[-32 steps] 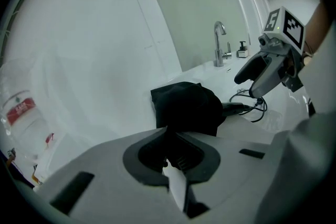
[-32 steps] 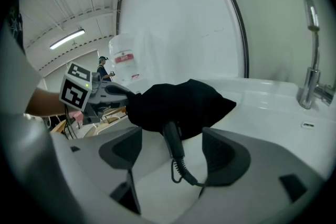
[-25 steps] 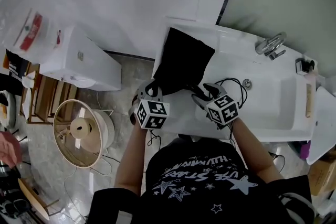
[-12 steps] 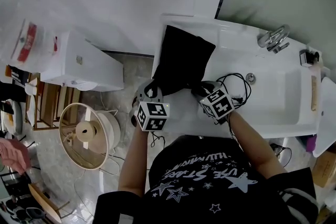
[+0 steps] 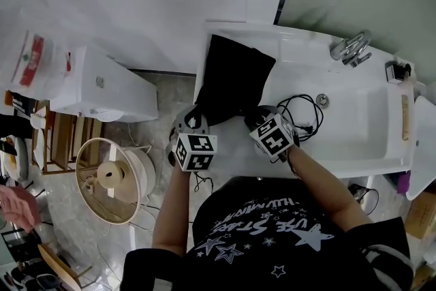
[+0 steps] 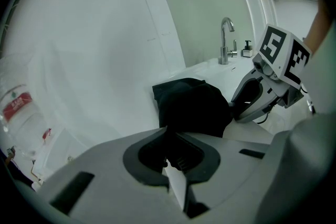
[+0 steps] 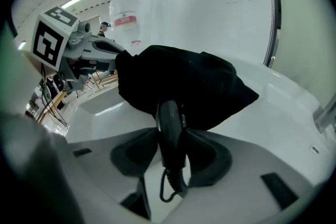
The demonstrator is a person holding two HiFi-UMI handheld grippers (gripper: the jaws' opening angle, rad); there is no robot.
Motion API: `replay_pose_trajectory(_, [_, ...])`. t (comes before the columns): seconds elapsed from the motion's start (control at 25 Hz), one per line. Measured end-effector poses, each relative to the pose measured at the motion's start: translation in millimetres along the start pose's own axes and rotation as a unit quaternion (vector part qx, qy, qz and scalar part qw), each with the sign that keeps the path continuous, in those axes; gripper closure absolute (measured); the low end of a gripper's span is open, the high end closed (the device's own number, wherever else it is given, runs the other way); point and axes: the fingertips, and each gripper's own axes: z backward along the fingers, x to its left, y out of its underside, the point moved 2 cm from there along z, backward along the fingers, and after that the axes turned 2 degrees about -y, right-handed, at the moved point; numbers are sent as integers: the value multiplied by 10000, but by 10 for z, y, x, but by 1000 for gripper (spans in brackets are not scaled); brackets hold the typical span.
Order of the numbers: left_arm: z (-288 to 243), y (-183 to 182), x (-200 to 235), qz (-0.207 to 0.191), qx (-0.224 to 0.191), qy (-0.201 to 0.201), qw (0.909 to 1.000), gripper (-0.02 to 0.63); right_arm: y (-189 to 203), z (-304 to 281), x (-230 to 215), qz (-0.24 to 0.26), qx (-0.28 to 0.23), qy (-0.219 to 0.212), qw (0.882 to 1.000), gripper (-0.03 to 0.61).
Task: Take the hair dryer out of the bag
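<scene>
A black cloth bag (image 5: 235, 75) lies on the white sink counter (image 5: 231, 146). My left gripper (image 5: 197, 118) is shut on the bag's near left edge; in the left gripper view the fabric (image 6: 191, 107) runs down into the closed jaws (image 6: 169, 149). At the bag's mouth my right gripper (image 5: 253, 118) holds the dark hair dryer handle (image 7: 169, 118), which sticks out of the bag (image 7: 184, 81). Its jaws have just been closing, and its pads press on the handle. The black cord (image 7: 170, 186) hangs from the handle, and more of the cord (image 5: 300, 109) is coiled on the counter.
The sink basin (image 5: 354, 119) and chrome faucet (image 5: 351, 48) lie to the right of the bag. A wall rises behind the counter. On the floor to the left stand a white appliance (image 5: 102, 85) and a round fan (image 5: 109, 177).
My right gripper has dipped and rolled a little toward the bag's mouth, and its jaws have narrowed onto the hair dryer handle. The left gripper and the bag have stayed put.
</scene>
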Motion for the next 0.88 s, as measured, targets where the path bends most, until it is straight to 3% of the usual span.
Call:
replay_pose_trajectory(0.24, [24,-39,50,20,-21,-6,10000,592,-77,110,-1,236,-303,-124,9992,416])
replay_pose_trajectory(0.88, [52,-202,200,-35,-214,-238,9995,592,-79,461,36,154,-769,-372,9962,420])
